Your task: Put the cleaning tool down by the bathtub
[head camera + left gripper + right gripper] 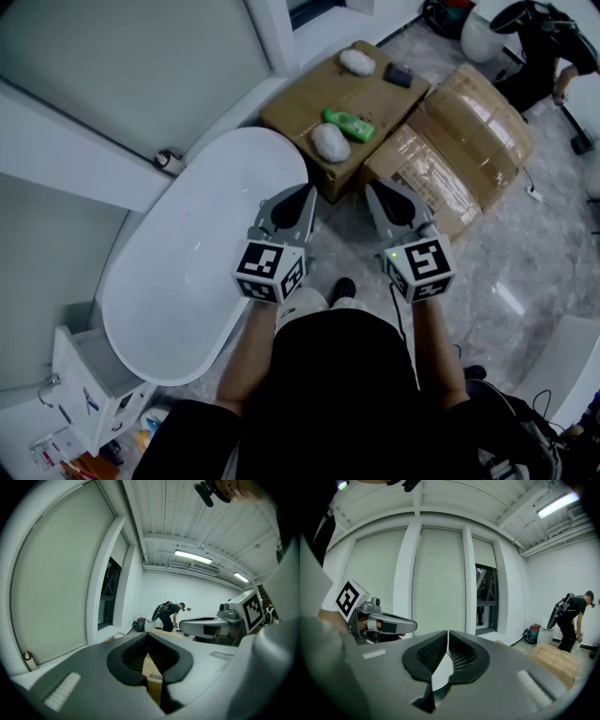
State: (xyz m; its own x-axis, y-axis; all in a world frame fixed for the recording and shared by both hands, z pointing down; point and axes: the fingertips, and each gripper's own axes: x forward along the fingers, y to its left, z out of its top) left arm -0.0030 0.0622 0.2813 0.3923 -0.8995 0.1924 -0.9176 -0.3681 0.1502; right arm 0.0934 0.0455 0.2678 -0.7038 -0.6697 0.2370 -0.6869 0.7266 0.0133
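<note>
— Where are the two grippers?

— Both are held out in front of the person, side by side but apart. The left gripper [298,202] is by the right rim of the white bathtub [127,253]. The right gripper [380,195] is over the marble floor [497,281], pointing toward the cardboard box [309,98].

— Is either one holding anything?

— No. In each gripper view the jaws are pressed together with nothing between them.

— And the cleaning tool?

— It is not in either gripper. One pale pad [330,142] lies at the near edge of the box, just beside a green bottle [348,124]. A second pale pad [356,61] lies at the far edge, near a small dark thing [397,75]. I cannot tell which one is the tool.

— What else is there?

— To the right is a taped box [469,131]. Far behind it, someone in black [544,47] is bending over.
</note>
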